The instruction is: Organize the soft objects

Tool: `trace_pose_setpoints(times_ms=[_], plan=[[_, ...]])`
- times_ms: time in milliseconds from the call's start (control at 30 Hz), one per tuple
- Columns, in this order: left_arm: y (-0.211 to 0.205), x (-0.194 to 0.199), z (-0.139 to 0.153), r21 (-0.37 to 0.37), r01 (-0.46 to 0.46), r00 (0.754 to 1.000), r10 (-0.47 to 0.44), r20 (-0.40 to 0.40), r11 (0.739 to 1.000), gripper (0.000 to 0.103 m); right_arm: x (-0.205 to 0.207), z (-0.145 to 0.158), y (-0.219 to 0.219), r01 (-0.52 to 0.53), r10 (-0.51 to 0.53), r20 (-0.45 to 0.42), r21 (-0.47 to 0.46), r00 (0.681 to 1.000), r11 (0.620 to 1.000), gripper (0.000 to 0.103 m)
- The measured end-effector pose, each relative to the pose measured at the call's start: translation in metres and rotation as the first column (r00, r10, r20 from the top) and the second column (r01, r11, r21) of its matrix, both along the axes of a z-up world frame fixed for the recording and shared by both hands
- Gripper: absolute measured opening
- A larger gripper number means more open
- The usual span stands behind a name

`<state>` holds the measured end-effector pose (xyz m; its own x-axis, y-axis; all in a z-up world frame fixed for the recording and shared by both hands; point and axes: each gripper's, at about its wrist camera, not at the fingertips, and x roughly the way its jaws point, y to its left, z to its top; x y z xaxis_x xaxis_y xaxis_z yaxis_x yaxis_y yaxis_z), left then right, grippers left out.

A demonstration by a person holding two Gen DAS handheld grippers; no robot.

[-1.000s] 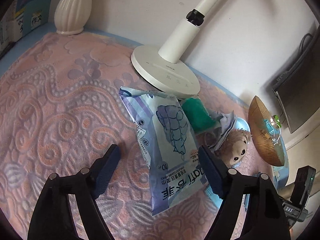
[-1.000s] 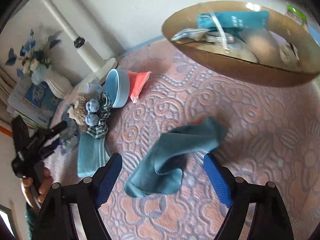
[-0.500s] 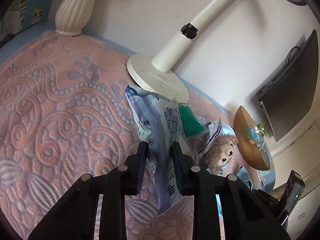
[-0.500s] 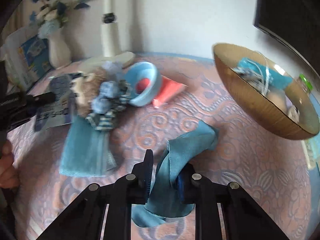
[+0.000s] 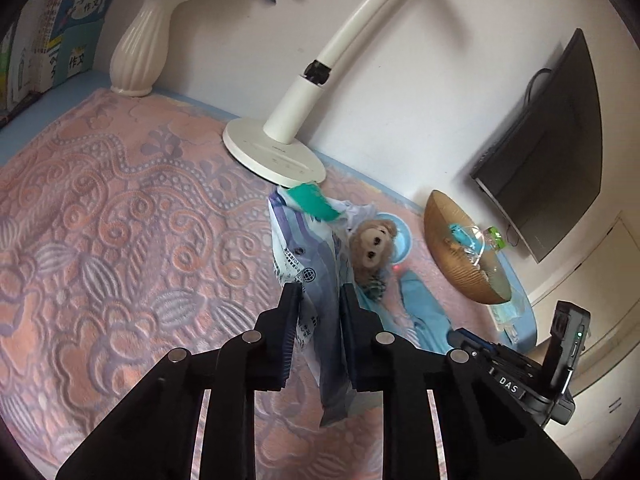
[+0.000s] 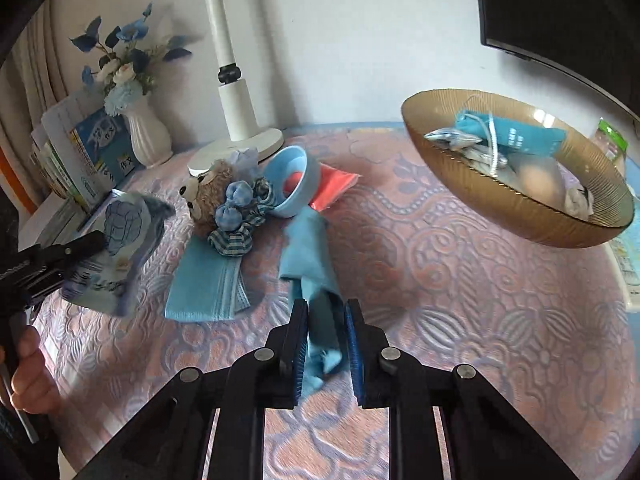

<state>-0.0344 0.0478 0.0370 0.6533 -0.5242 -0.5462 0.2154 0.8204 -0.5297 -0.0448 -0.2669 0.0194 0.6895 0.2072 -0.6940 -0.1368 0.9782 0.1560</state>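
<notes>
My left gripper (image 5: 319, 294) is shut on a blue-and-white wipes packet (image 5: 308, 268) and holds it lifted above the pink mat; the packet also shows in the right wrist view (image 6: 114, 252). My right gripper (image 6: 326, 308) is shut on a blue cloth (image 6: 314, 264), raised off the mat. A small plush bear (image 6: 222, 204) lies beside a tipped blue bowl (image 6: 294, 184), over a stack of blue face masks (image 6: 204, 288). A red pouch (image 6: 334, 188) lies behind the bowl. An amber glass bowl (image 6: 520, 208) at the right holds several soft items.
A white lamp base (image 5: 274, 156) stands against the back wall. A white vase with blue flowers (image 6: 148, 136) and books (image 6: 80, 152) stand at the far left. A dark monitor (image 5: 552, 152) hangs at the right. A green packet (image 5: 312, 200) lies by the lamp.
Both grippers closed from open a second ago, the left on the packet, the right on the cloth. Both have since lifted their items off the mat.
</notes>
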Motion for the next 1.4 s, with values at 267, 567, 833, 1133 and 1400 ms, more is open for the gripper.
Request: trace_pose_setpoints(times_ms=[267, 567, 833, 1133, 1400], plan=[[-0.033, -0.015, 0.009, 0.166, 0.021, 0.999, -0.015, -0.038, 0.986, 0.055, -0.021, 0.009, -0.027, -0.003, 0.003, 0.012, -0.039, 1.0, 0.999, 0.018], [-0.034, -0.003, -0.029, 0.188, -0.022, 0.978, 0.06, -0.201, 0.982, 0.087, -0.013, -0.012, -0.055, -0.007, 0.022, -0.12, 0.128, 0.993, 0.992, 0.067], [-0.081, -0.008, -0.029, 0.449, 0.028, 0.994, 0.023, -0.109, 0.893, 0.052, 0.023, 0.0, -0.013, -0.017, 0.021, -0.135, 0.03, 0.991, 0.999, 0.084], [-0.06, -0.038, 0.001, 0.302, 0.034, 0.999, -0.031, -0.015, 0.953, 0.045, 0.015, -0.008, 0.03, -0.137, 0.13, -0.073, -0.099, 0.989, 0.986, 0.007], [-0.099, -0.034, 0.056, 0.309, 0.086, 0.99, -0.118, 0.084, 0.947, 0.045, -0.012, 0.058, -0.02, -0.088, 0.082, 0.066, 0.087, 0.994, 0.992, 0.008]])
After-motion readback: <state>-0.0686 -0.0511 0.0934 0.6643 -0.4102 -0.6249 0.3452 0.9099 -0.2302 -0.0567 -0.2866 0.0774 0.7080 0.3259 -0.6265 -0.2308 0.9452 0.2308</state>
